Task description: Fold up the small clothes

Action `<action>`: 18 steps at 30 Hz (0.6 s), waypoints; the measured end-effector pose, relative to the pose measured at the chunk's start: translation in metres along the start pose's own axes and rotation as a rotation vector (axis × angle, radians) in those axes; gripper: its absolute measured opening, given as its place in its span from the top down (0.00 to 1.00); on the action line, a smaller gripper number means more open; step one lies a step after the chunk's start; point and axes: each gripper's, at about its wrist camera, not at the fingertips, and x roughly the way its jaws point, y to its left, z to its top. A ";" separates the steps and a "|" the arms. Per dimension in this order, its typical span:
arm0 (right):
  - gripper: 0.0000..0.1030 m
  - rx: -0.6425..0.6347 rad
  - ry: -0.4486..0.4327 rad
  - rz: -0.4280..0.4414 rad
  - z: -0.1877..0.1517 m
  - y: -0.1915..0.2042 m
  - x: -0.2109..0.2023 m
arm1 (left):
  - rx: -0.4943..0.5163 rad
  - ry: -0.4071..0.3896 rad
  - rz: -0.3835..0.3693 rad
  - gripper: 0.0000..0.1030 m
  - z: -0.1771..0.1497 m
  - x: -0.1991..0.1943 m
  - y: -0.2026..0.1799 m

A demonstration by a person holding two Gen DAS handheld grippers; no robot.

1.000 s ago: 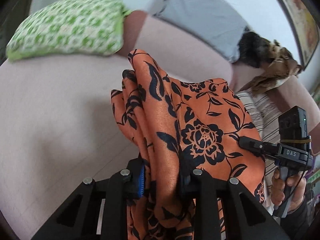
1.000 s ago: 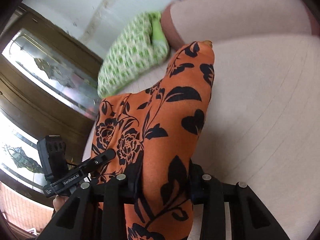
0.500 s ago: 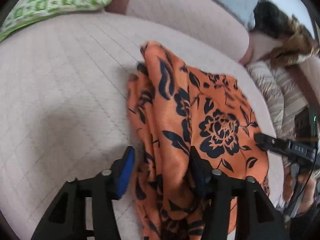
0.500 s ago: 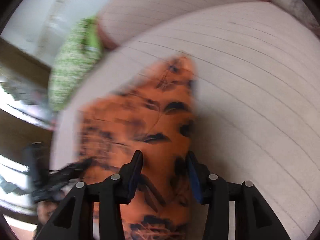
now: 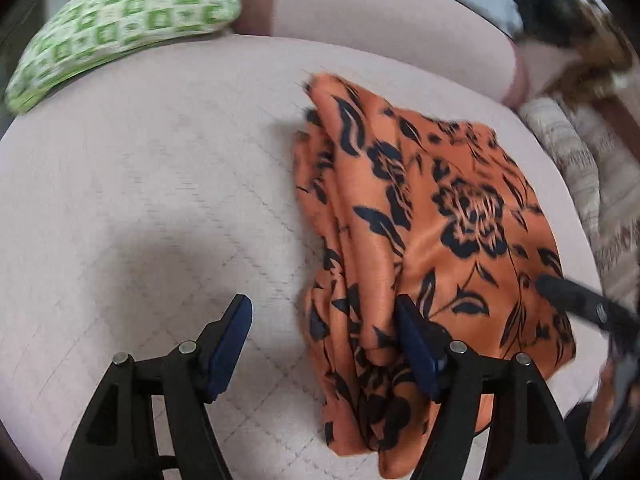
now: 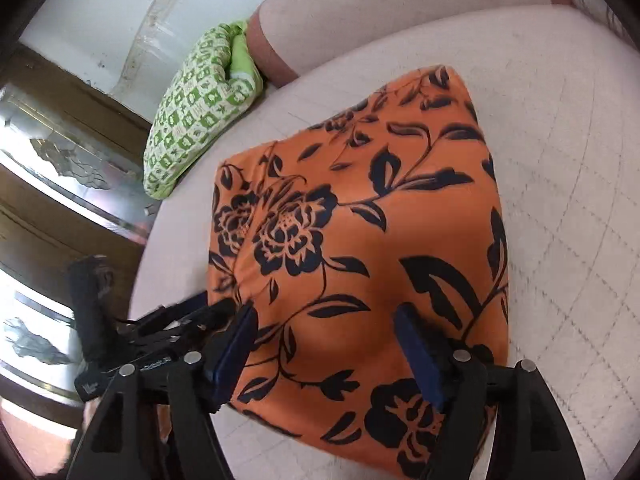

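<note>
Left wrist view: orange floral cloth [image 5: 432, 216] lying folded on pale sofa seat [image 5: 140, 200], centre-right of frame; left gripper [image 5: 324, 344] released, jaws just opened. Right wrist view: right gripper [image 6: 324, 348] likewise released, just opened, cloth beneath. Green pillow [image 6: 192, 108] upper left.

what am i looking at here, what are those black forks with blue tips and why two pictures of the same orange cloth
There is no robot: a person holds a hand-held two-finger tool in each hand, with a fisheye camera on each looking along its fingers. One picture is the left tool's view, the other the right tool's. The black forks are the fingers; the blue tips are their pads. An orange cloth with a black flower print lies on a pale quilted couch seat, with a green patterned cushion behind. Both tools have just been opening, and now stand open over the cloth's near edge, holding nothing. In the left view the right tool shows at the cloth's far side.
</note>
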 end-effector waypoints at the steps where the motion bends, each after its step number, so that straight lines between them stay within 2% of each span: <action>1: 0.28 -0.030 -0.014 -0.010 0.000 0.013 -0.007 | 0.001 -0.027 0.017 0.28 0.001 -0.011 -0.001; 3: 0.27 -0.126 -0.070 0.045 -0.006 0.046 -0.035 | 0.028 -0.106 0.041 0.29 0.000 -0.038 -0.007; 6: 0.27 -0.185 -0.129 -0.028 -0.024 0.072 -0.061 | 0.064 -0.170 0.062 0.28 -0.010 -0.073 -0.014; 8: 0.21 -0.174 -0.166 -0.060 -0.039 0.075 -0.073 | 0.086 -0.211 0.084 0.25 -0.023 -0.095 -0.020; 11: 0.18 -0.146 -0.202 -0.165 -0.067 0.073 -0.083 | 0.092 -0.258 0.108 0.21 -0.041 -0.118 -0.023; 16: 0.17 -0.131 -0.162 -0.318 -0.105 0.058 -0.087 | 0.073 -0.293 0.136 0.20 -0.069 -0.138 -0.037; 18: 0.10 -0.141 -0.163 -0.362 -0.113 0.056 -0.090 | 0.061 -0.294 0.137 0.20 -0.074 -0.142 -0.037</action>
